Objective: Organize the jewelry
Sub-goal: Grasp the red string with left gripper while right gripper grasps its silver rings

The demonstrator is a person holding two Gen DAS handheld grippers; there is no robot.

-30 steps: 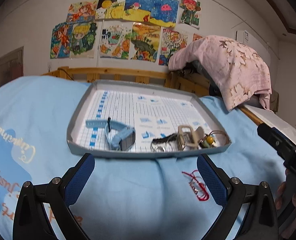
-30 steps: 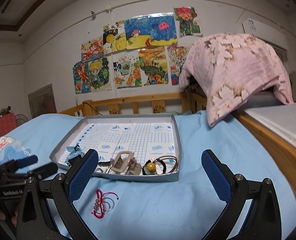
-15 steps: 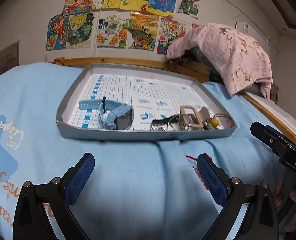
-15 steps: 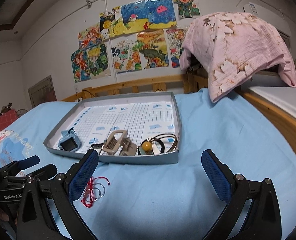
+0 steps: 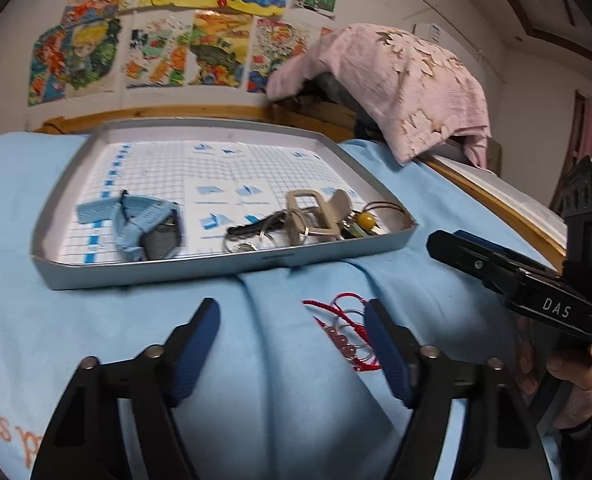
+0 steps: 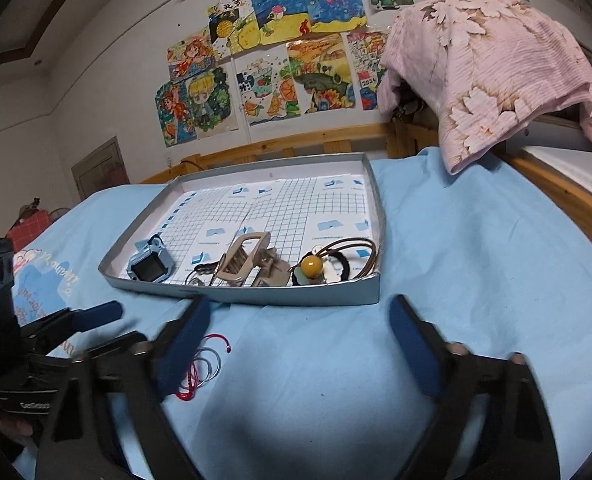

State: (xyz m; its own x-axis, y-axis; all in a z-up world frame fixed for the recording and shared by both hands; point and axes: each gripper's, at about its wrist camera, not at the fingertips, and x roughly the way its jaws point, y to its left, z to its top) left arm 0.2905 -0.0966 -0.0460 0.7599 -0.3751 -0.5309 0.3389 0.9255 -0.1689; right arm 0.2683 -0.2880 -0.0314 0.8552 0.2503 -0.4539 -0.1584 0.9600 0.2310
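Note:
A grey tray (image 5: 167, 270) (image 6: 296, 296) lies on the blue bed sheet. It holds a blue watch (image 5: 143, 222) (image 6: 149, 266), a beige hair clip (image 5: 316, 210) (image 6: 251, 258), a hair tie with a yellow bead (image 5: 366, 221) (image 6: 312, 266) and a metal ring. A red string bracelet with rings (image 5: 346, 330) (image 6: 199, 364) lies on the sheet in front of the tray. My left gripper (image 5: 291, 340) is open, its right finger just over the bracelet. My right gripper (image 6: 300, 340) is open, its left finger beside the bracelet.
A pink floral blanket (image 5: 396, 84) (image 6: 492, 68) hangs over the wooden bed rail at the right. Children's drawings (image 6: 271, 60) cover the back wall. The right gripper (image 5: 516, 276) shows at the right of the left wrist view; the left gripper (image 6: 55, 328) shows at the right wrist view's left.
Both grippers have tilted down and moved closer to the sheet and the red bracelet. Their jaws have narrowed somewhat. Nothing has been picked up.

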